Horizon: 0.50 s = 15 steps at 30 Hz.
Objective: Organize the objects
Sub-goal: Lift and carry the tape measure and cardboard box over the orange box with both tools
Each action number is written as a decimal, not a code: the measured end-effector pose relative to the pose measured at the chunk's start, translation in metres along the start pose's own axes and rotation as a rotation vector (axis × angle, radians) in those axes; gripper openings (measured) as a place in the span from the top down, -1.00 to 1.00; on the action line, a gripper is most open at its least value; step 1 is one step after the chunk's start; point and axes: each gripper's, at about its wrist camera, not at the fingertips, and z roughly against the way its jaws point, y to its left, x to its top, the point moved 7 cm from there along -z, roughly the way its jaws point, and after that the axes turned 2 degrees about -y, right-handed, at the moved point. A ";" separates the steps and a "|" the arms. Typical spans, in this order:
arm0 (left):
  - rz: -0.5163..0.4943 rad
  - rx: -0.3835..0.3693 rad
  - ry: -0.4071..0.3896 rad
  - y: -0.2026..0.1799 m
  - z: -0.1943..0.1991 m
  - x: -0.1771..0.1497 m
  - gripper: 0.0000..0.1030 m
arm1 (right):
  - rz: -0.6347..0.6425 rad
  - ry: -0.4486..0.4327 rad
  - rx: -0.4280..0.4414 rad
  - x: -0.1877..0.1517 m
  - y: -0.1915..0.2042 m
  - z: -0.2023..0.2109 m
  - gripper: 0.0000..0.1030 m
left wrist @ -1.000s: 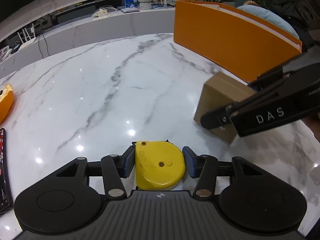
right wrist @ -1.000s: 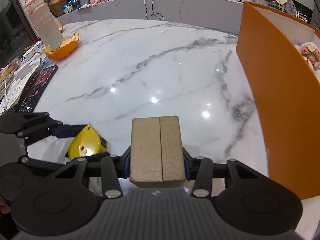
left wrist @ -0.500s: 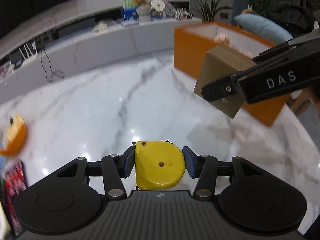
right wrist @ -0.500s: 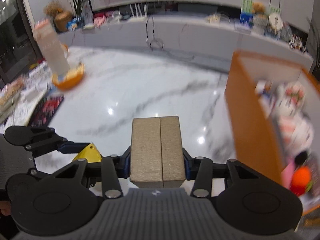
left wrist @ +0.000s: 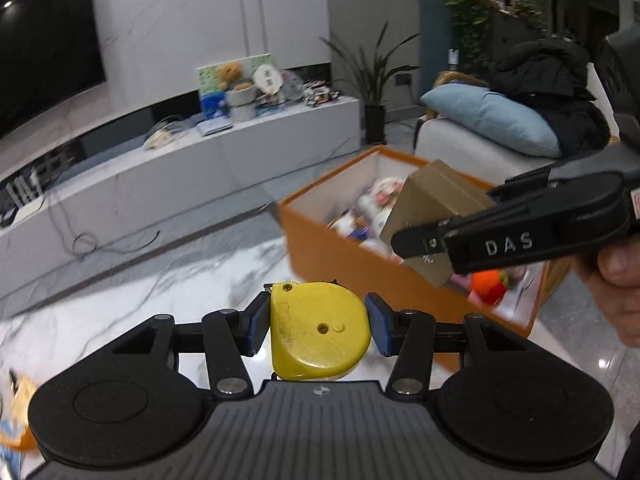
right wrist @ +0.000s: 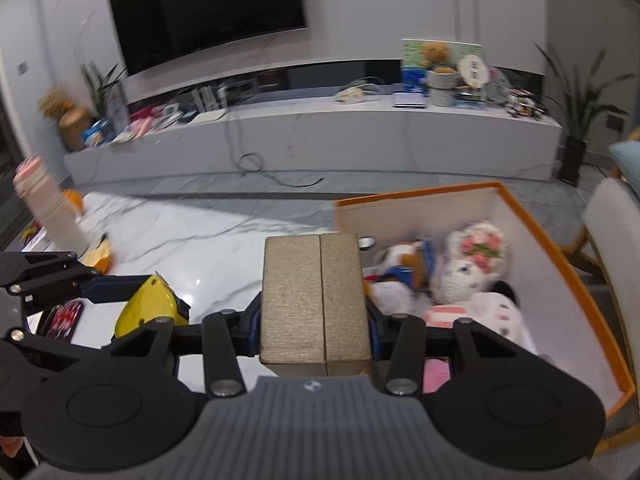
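Note:
My left gripper (left wrist: 318, 326) is shut on a yellow tape measure (left wrist: 316, 332), held in the air above the marble table (left wrist: 192, 280). My right gripper (right wrist: 316, 320) is shut on a small brown cardboard box (right wrist: 314, 300), raised near the front rim of the orange storage box (right wrist: 560, 264). In the left wrist view the cardboard box (left wrist: 432, 216) hangs over the orange storage box (left wrist: 340, 248), with the right gripper's arm across it. The tape measure (right wrist: 146, 306) also shows at the lower left of the right wrist view, beside the left gripper's fingers (right wrist: 108, 282).
The orange storage box holds plush toys (right wrist: 468, 276) and an orange-red ball (left wrist: 486, 286). A pale bottle (right wrist: 48, 212) and orange peel (right wrist: 96, 258) sit on the table's left. A low white media bench (right wrist: 320, 136) and a chair (right wrist: 616, 232) stand beyond.
Both grippers have risen from near the tabletop with their loads and tilted up, so the inside of the orange storage box and the room behind now show. Both grips are unchanged.

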 end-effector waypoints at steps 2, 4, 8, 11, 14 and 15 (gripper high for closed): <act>-0.019 -0.015 -0.004 -0.010 -0.009 0.010 -0.14 | -0.017 -0.015 -0.022 0.003 -0.013 0.006 0.06; -0.038 -0.030 -0.006 -0.022 -0.018 0.018 -0.14 | -0.039 -0.027 -0.037 0.006 -0.027 0.011 0.06; -0.068 -0.069 -0.005 -0.048 -0.035 0.029 -0.14 | -0.090 -0.043 -0.082 0.010 -0.059 0.017 0.06; -0.083 -0.096 -0.003 -0.068 -0.047 0.037 -0.14 | -0.129 -0.035 -0.111 0.007 -0.082 0.016 0.06; -0.101 -0.117 0.001 -0.085 -0.056 0.041 -0.14 | -0.145 -0.013 -0.158 0.002 -0.101 0.012 0.06; -0.107 -0.127 0.004 -0.091 -0.058 0.042 -0.14 | -0.148 -0.002 -0.171 -0.001 -0.105 0.009 0.06</act>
